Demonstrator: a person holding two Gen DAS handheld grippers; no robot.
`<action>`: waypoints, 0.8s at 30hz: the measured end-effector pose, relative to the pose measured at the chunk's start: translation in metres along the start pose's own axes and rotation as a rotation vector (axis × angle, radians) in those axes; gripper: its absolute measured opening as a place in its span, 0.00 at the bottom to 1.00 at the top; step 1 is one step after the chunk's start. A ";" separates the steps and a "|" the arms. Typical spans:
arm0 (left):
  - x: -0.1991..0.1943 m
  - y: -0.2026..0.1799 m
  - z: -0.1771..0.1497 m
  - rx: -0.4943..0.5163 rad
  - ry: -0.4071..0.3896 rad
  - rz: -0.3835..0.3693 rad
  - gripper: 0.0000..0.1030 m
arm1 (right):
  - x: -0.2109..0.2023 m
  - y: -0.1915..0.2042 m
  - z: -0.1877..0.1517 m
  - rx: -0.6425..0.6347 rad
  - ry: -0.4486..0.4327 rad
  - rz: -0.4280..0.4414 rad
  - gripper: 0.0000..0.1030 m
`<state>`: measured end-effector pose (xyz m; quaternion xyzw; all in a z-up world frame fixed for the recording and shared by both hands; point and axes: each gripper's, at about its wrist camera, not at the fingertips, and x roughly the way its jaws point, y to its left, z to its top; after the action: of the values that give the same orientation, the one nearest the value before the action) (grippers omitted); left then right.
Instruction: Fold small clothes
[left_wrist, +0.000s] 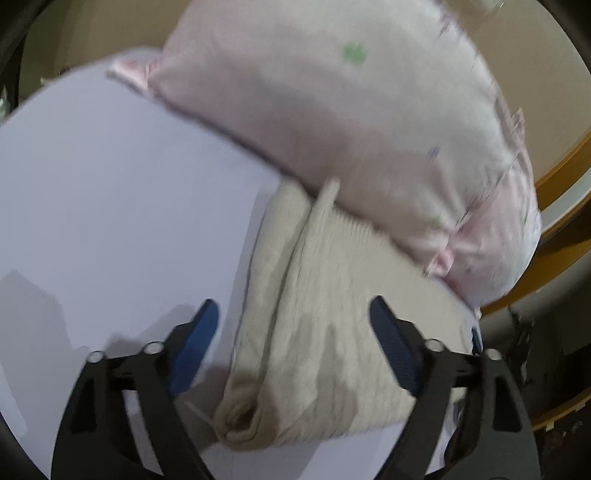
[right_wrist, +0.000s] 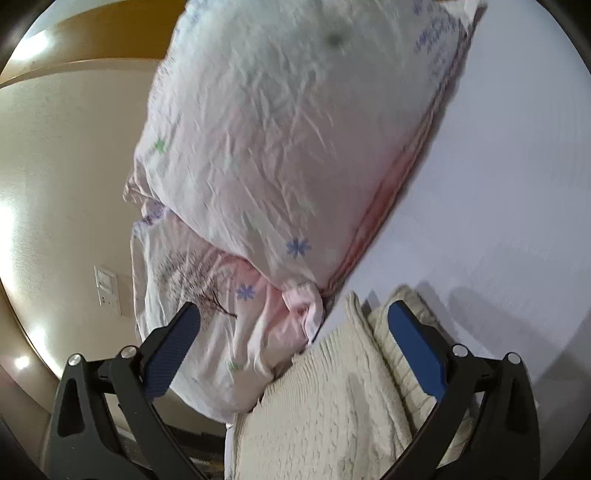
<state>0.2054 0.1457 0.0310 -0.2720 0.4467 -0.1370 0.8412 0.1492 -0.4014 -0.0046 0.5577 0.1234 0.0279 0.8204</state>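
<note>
A folded cream knit garment (left_wrist: 325, 325) lies on the white bed sheet (left_wrist: 110, 192), its far end tucked against a pink pillow (left_wrist: 351, 122). My left gripper (left_wrist: 293, 321) is open, its blue pads on either side of the garment's near end, just above it. In the right wrist view the same cream garment (right_wrist: 332, 406) lies at the bottom. My right gripper (right_wrist: 295, 321) is open and holds nothing, with the garment's edge and the pillow's corner (right_wrist: 280, 184) between its pads.
The pink pillow with small flower prints lies at the head of the bed. A wooden headboard edge (left_wrist: 565, 177) curves at the right. A beige wall with a switch plate (right_wrist: 107, 290) is at the left in the right wrist view.
</note>
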 end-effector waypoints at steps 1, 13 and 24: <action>0.004 0.001 -0.003 -0.002 0.022 0.002 0.72 | 0.003 0.002 -0.004 0.003 0.009 -0.002 0.98; -0.002 -0.042 -0.018 -0.066 0.017 -0.232 0.18 | 0.012 0.023 -0.008 -0.007 0.106 0.057 0.98; 0.161 -0.308 -0.083 0.259 0.399 -0.606 0.18 | -0.062 0.046 0.024 -0.216 -0.109 -0.046 0.98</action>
<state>0.2308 -0.2090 0.0629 -0.2511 0.4799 -0.4848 0.6868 0.0995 -0.4174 0.0566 0.4637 0.0877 -0.0078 0.8816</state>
